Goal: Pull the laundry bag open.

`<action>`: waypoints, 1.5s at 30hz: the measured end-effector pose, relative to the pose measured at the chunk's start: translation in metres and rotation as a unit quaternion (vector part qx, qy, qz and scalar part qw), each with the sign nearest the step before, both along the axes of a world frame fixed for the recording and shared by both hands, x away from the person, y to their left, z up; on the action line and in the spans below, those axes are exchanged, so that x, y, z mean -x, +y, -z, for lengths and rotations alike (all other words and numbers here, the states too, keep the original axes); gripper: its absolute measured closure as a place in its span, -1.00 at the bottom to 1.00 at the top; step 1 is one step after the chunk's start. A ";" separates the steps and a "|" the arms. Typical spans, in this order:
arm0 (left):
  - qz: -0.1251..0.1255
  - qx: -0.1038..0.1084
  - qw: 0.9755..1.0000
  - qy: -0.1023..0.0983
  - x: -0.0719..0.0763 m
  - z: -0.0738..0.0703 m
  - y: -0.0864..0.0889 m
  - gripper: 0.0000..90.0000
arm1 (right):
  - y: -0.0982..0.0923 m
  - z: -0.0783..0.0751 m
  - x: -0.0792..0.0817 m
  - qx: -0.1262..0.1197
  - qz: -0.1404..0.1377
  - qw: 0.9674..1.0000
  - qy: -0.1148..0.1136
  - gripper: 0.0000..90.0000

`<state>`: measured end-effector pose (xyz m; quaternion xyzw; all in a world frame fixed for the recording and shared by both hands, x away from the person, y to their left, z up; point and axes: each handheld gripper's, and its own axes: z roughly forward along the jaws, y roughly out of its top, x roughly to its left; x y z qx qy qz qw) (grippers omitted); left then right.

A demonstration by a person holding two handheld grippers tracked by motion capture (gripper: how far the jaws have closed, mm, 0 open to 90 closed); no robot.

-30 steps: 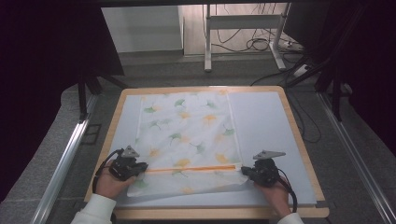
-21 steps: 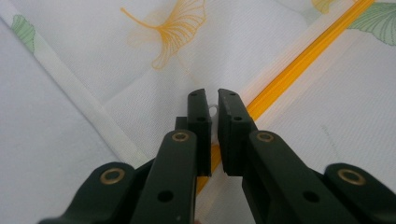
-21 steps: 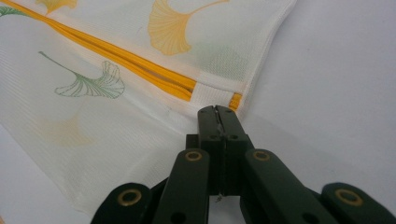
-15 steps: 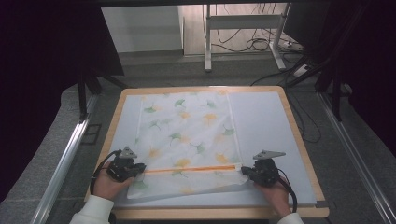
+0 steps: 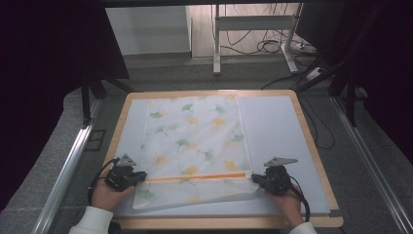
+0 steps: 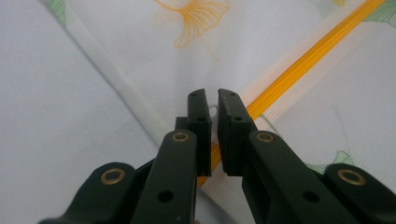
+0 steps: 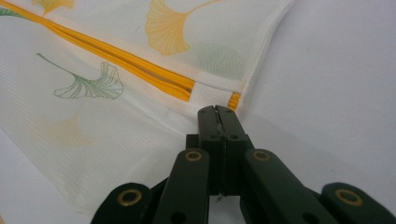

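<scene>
- a white mesh laundry bag [image 5: 195,146] printed with green and orange ginkgo leaves lies flat on the pale blue mat [image 5: 277,126] of a wood-framed table [image 5: 311,146], nearer the mat's left side.
- an orange zipper [image 5: 197,177] runs across the bag close to its near edge, from one gripper to the other.
- the left gripper [image 5: 139,175] sits at the zipper's left end; in the left gripper view its jaws are drawn narrow around the small white zipper pull [image 6: 213,112], with a thin slit left between the pads [image 6: 200,122].
- the right gripper [image 5: 256,178] sits at the zipper's right end, jaws pressed fully together on the bag's white edge just below the zipper's end.
- both hands rest on the mat at the bag's near corners, the left hand [image 5: 108,194] in a white sleeve [image 5: 92,222].
</scene>
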<state>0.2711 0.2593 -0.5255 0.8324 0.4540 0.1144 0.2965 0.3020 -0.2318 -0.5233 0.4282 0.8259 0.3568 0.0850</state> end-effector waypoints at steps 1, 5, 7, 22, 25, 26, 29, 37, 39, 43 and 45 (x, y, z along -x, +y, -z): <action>0.000 -0.001 1.000 0.000 0.000 0.000 0.000 0.89 | 0.000 0.000 0.000 0.000 0.000 1.000 0.000 1.00; -0.004 0.004 1.000 -0.002 0.002 -0.001 0.001 0.89 | 0.000 0.000 0.000 0.001 0.000 1.000 -0.001 1.00; -0.004 0.010 1.000 -0.003 0.002 -0.001 0.003 0.89 | 0.000 0.000 0.000 0.001 0.000 1.000 -0.001 1.00; -0.007 0.000 1.000 -0.004 0.008 0.000 0.006 0.89 | 0.001 0.000 0.000 0.004 0.000 1.000 -0.001 1.00; -0.010 0.003 1.000 -0.001 0.009 0.001 0.008 0.89 | 0.001 0.000 0.000 0.004 0.000 1.000 -0.001 1.00; -0.010 0.004 1.000 -0.001 0.009 0.001 0.008 0.89 | 0.001 0.000 0.000 0.004 0.000 1.000 -0.001 1.00; -0.008 0.005 1.000 -0.001 0.011 0.002 0.008 0.89 | 0.001 0.000 0.000 0.004 -0.001 1.000 -0.001 1.00; -0.012 0.026 1.000 0.002 0.008 0.006 0.011 0.88 | 0.000 0.000 0.000 0.000 0.002 1.000 0.001 1.00; -0.012 0.029 0.999 0.003 0.006 0.007 0.012 0.88 | -0.001 0.000 0.000 -0.001 0.000 1.000 0.002 1.00; -0.013 0.025 1.000 0.002 0.001 0.007 0.009 0.87 | -0.001 0.000 0.000 0.001 -0.006 1.000 -0.003 1.00; -0.014 0.021 1.000 0.000 0.001 0.006 0.007 0.85 | 0.000 0.000 0.000 0.002 -0.008 1.000 -0.004 1.00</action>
